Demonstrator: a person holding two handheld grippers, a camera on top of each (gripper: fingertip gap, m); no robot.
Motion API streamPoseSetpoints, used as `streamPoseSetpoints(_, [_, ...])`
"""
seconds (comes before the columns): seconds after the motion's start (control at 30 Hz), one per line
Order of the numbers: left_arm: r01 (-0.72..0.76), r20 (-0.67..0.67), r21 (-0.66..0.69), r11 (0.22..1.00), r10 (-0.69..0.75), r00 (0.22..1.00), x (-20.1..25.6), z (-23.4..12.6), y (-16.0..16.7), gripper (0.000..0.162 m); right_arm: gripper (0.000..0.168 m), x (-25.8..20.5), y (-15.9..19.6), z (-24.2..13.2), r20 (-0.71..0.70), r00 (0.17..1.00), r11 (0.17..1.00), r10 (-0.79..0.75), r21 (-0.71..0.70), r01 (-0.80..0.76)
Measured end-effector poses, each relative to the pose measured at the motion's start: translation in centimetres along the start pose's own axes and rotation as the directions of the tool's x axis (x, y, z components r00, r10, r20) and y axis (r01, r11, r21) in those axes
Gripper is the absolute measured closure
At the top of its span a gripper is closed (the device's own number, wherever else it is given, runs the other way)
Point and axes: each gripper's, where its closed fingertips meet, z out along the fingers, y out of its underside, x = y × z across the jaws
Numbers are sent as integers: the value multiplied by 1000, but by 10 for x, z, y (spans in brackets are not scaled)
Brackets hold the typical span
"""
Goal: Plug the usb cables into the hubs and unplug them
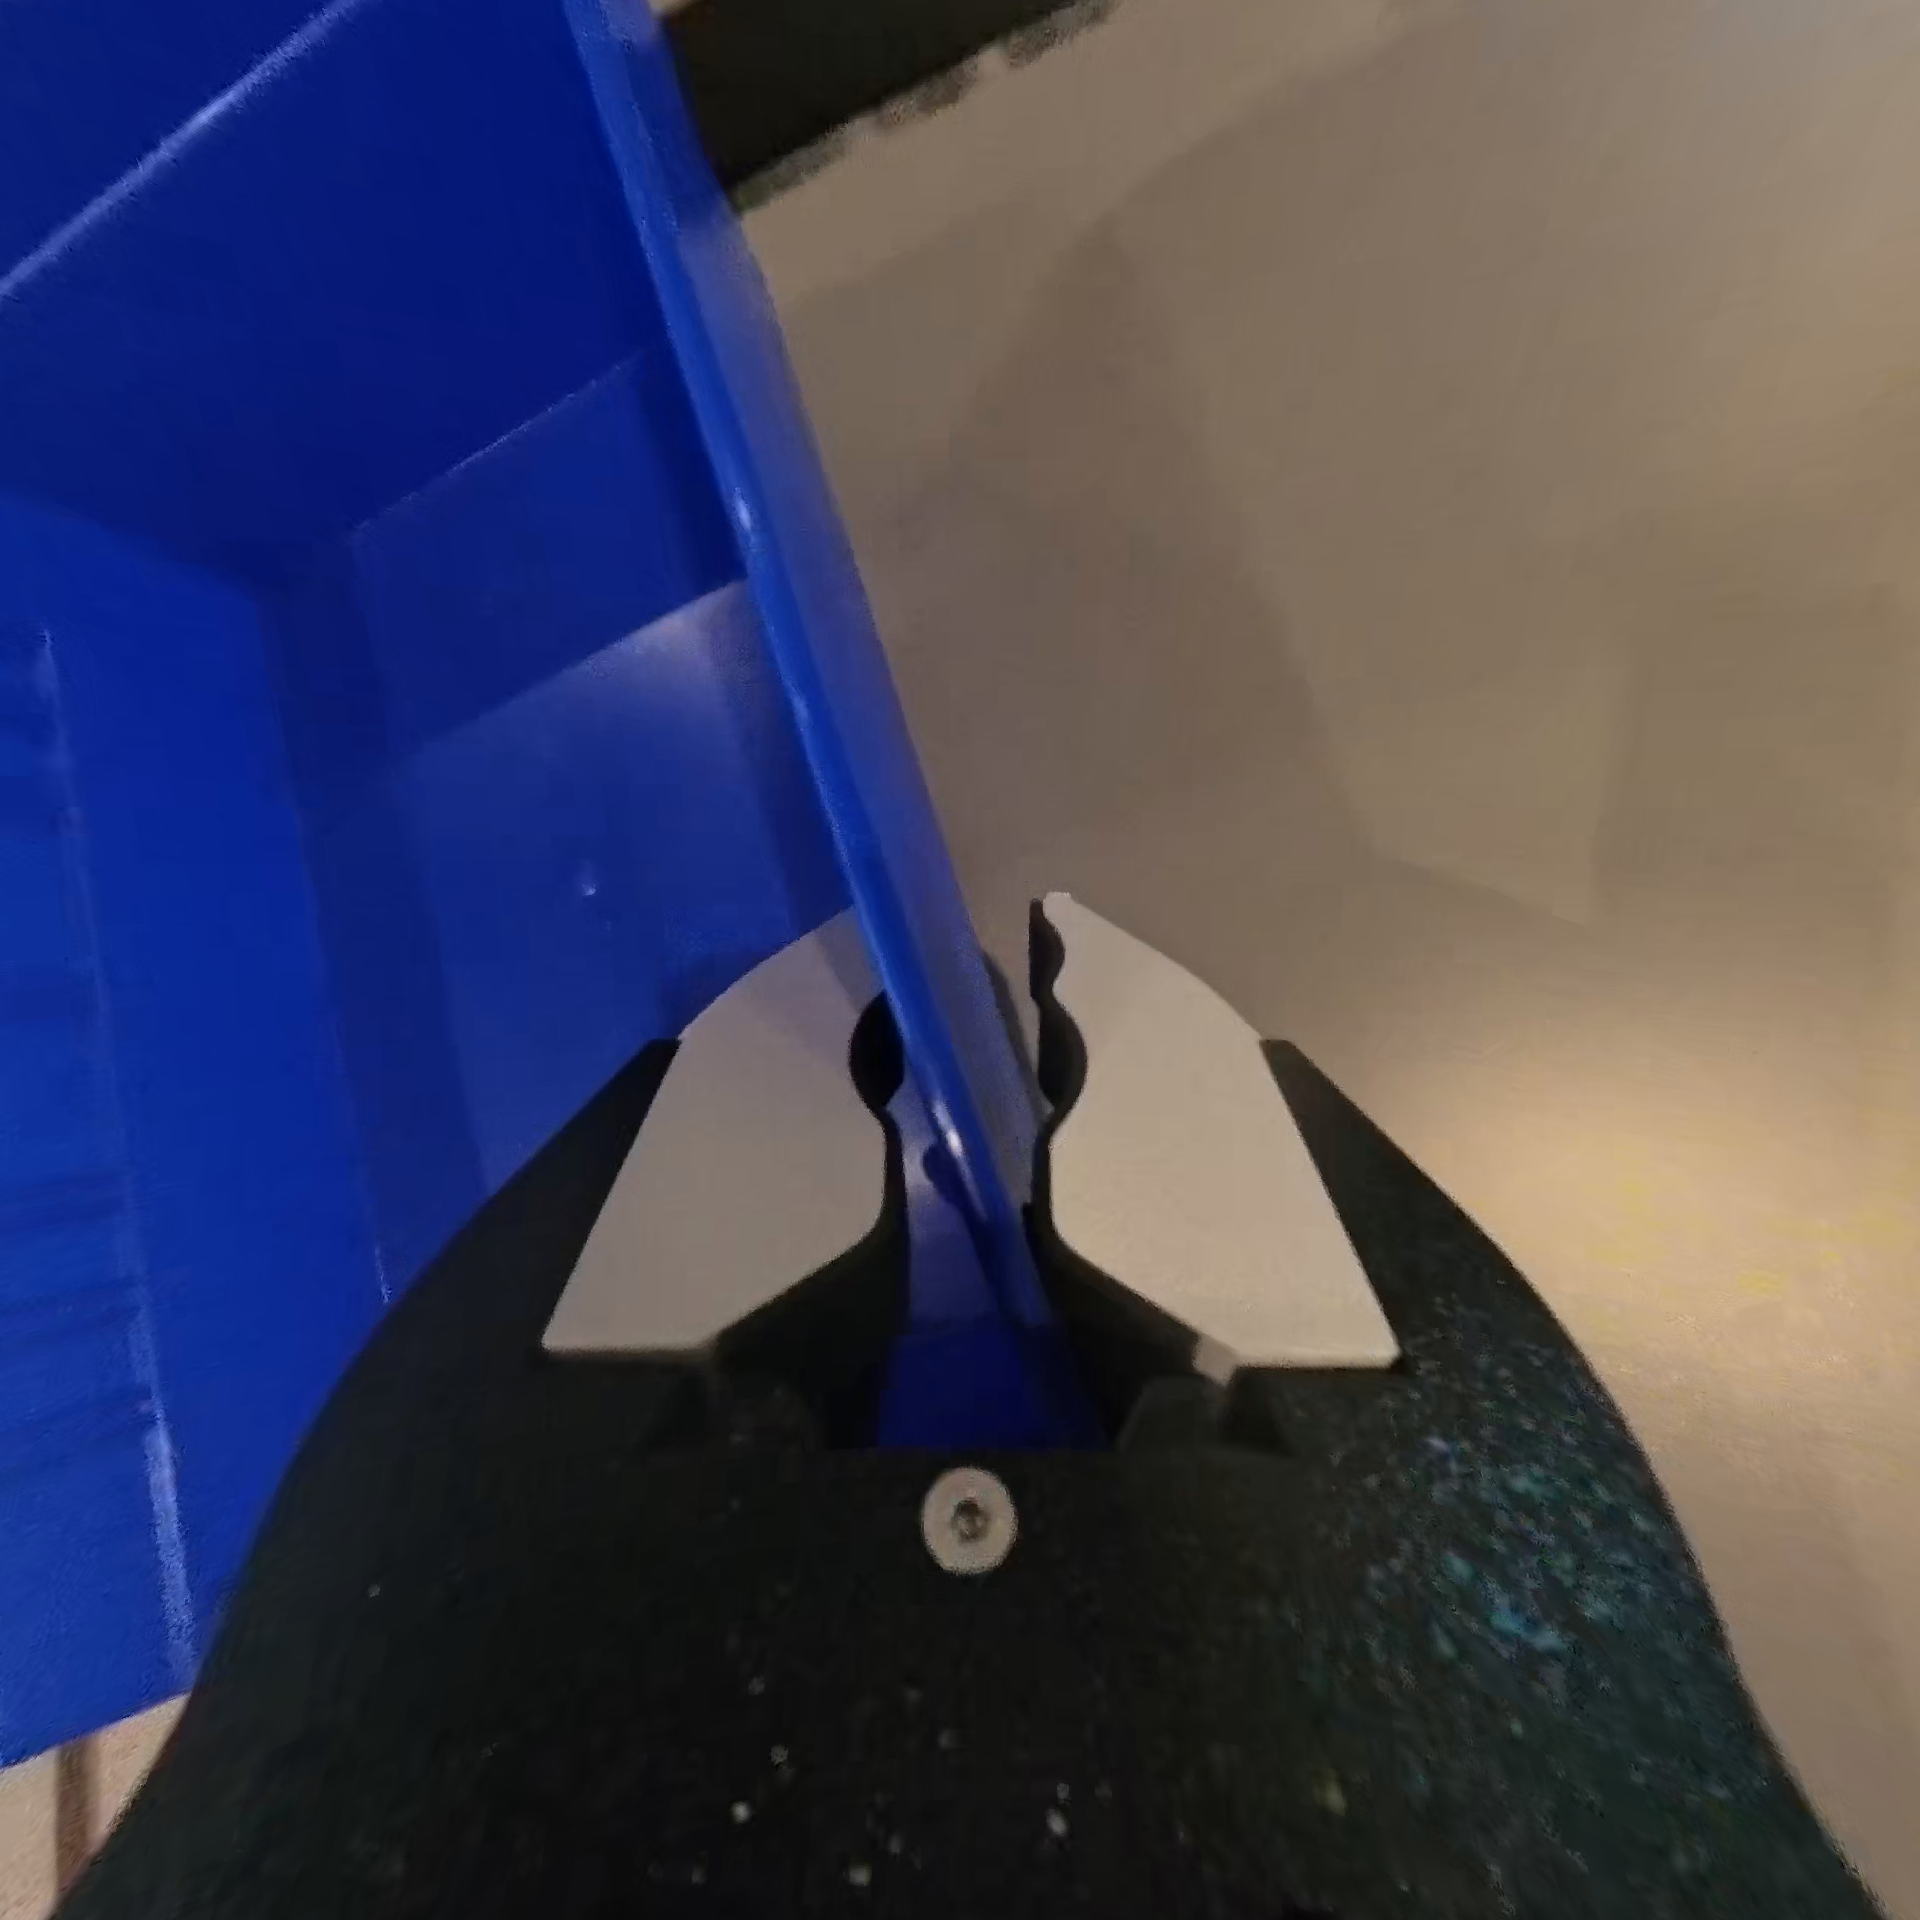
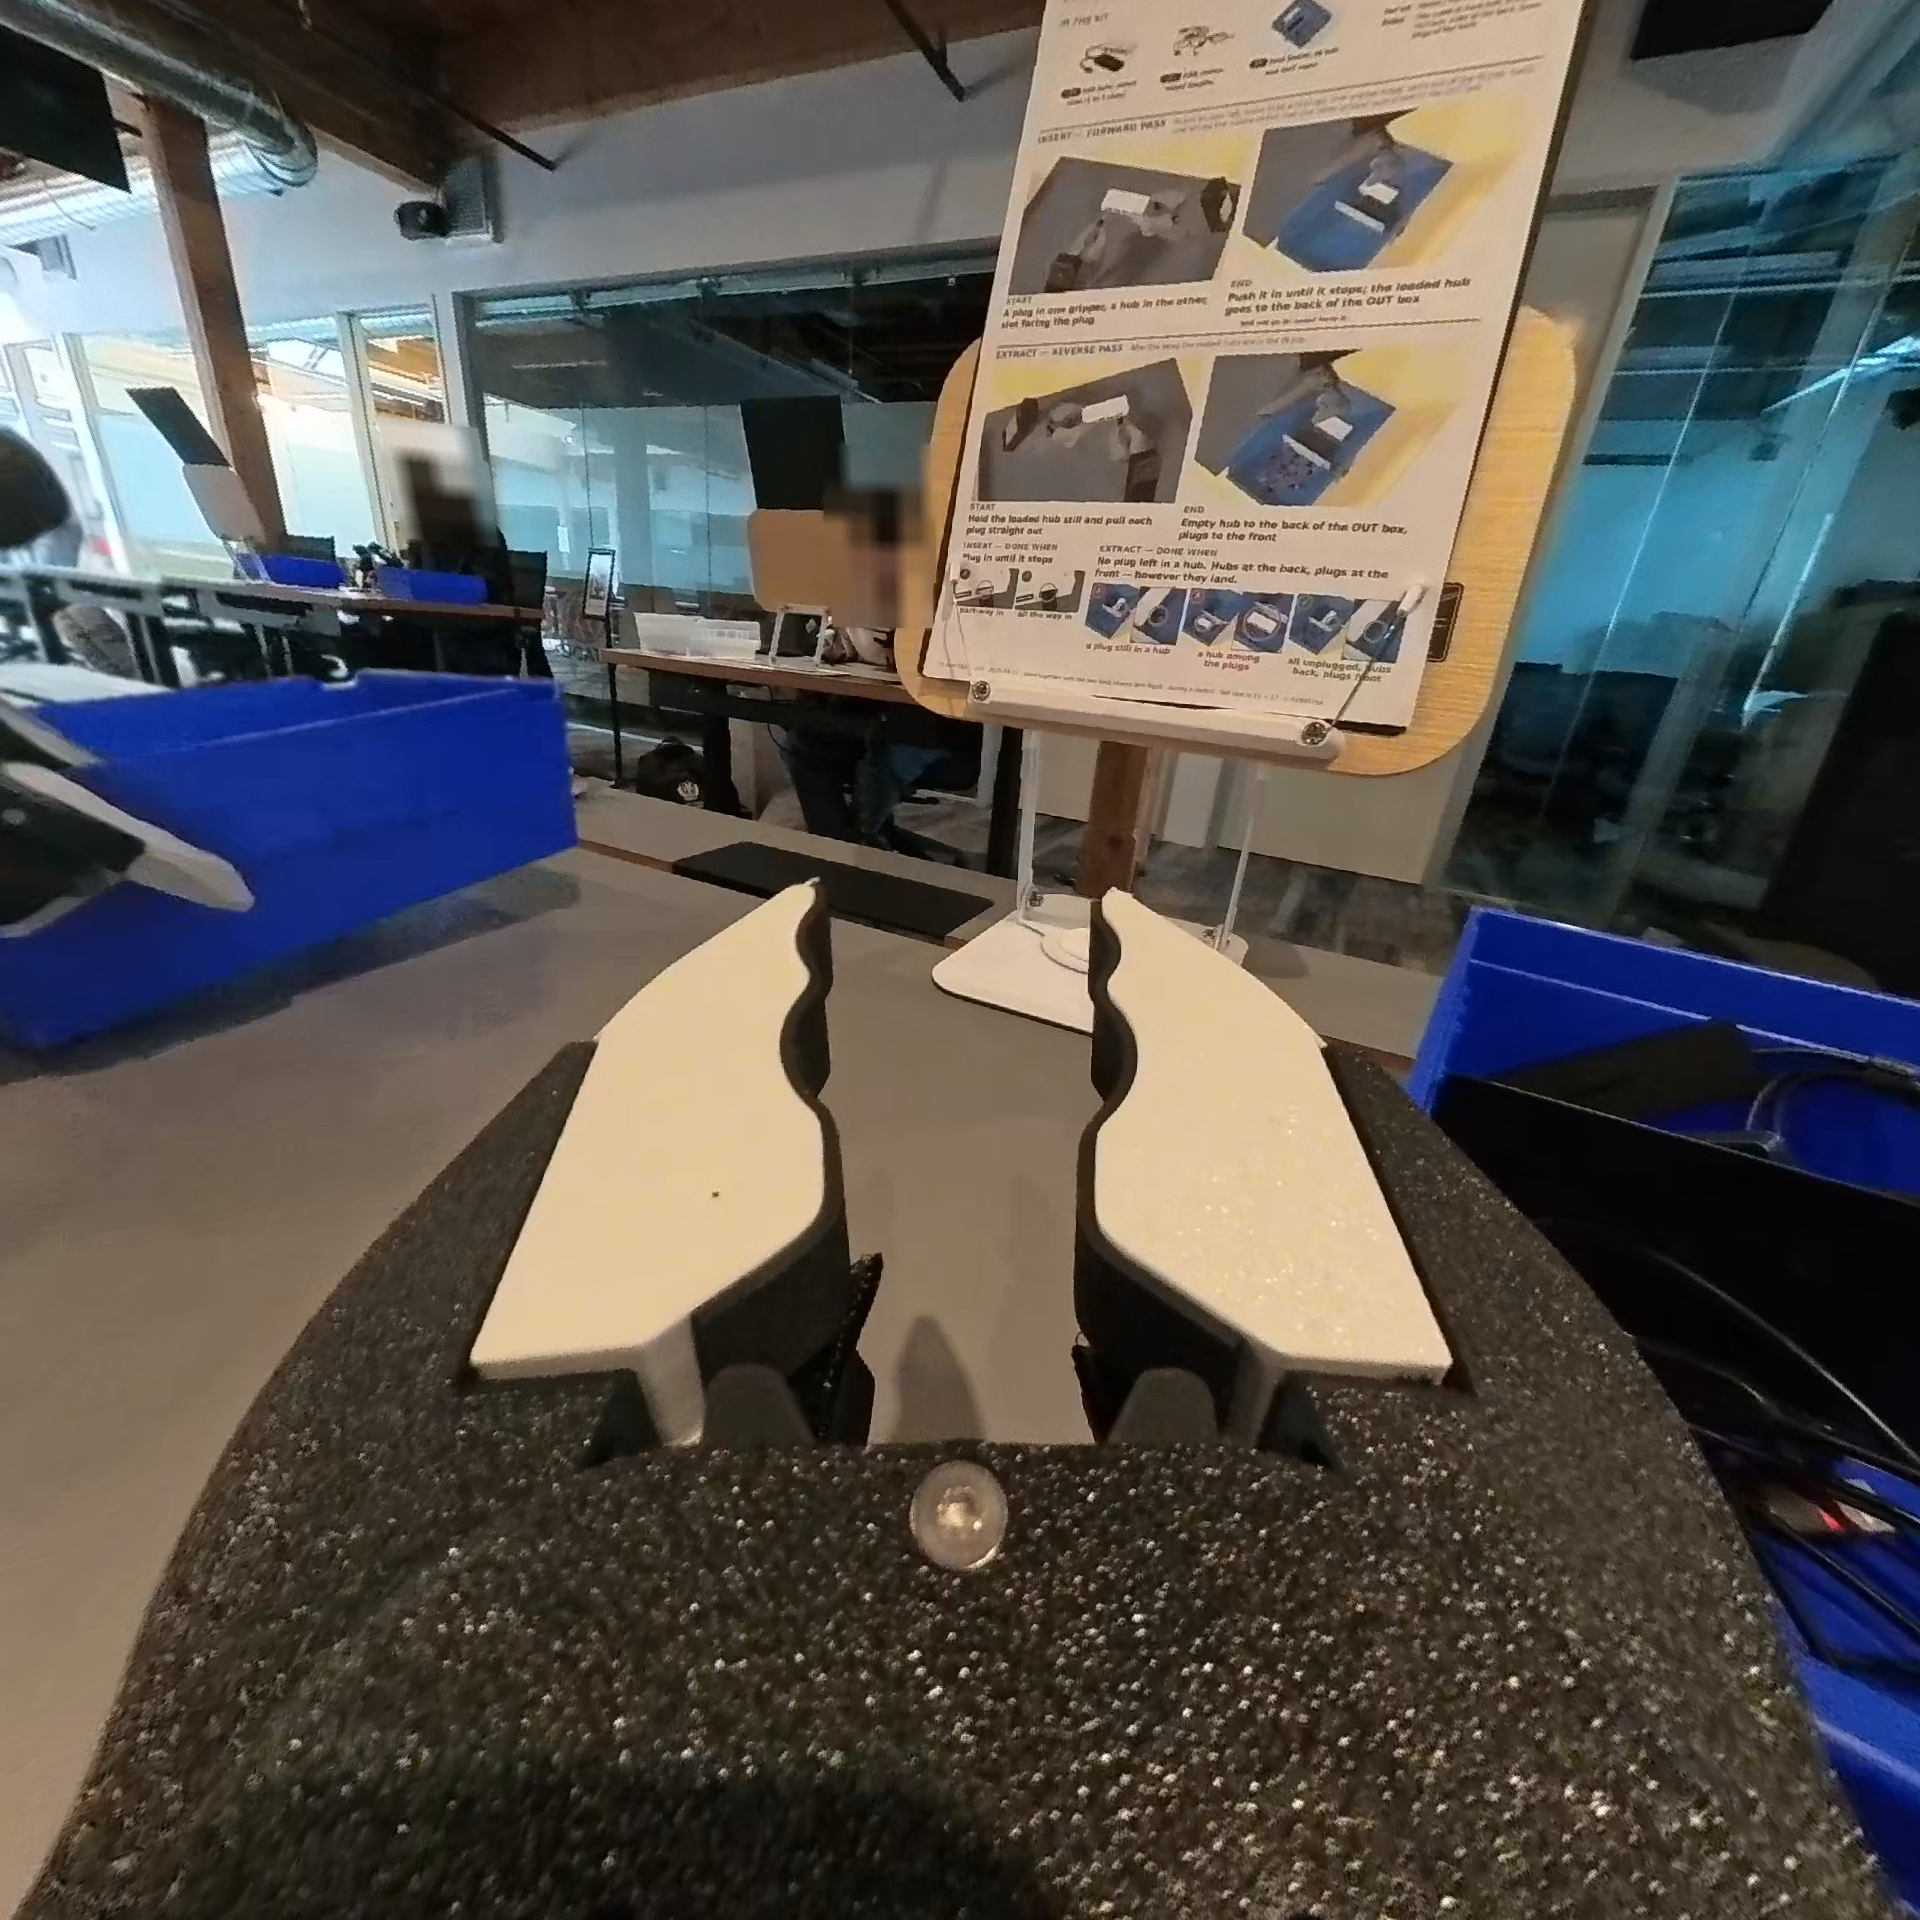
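Observation:
My left gripper is shut on the side wall of a blue bin, with the wall's rim running between its white fingers. The bin looks tilted, and its inside shows no contents in the left wrist view. In the right wrist view the same bin is at the far left of the grey table. My right gripper is open and empty above the table. A second blue bin at the right holds black cables and a black hub.
An instruction sheet on a wooden board stands on a white stand at the table's far edge. A flat black pad lies beside it. People sit at desks behind, beyond the table.

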Motion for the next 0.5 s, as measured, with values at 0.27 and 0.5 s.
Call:
streamPoseSetpoints(0.27, [-371,-33,208,905,386,922,73,-67,-39,140,122,9,-4,-4,-58,998,1000,-17,24,18])
streamPoseSetpoints(0.5, [-608,-252,342,717,693,675,148,-111,-5,140,126,30,-19,-18,-167,986,994,24,106,-6])
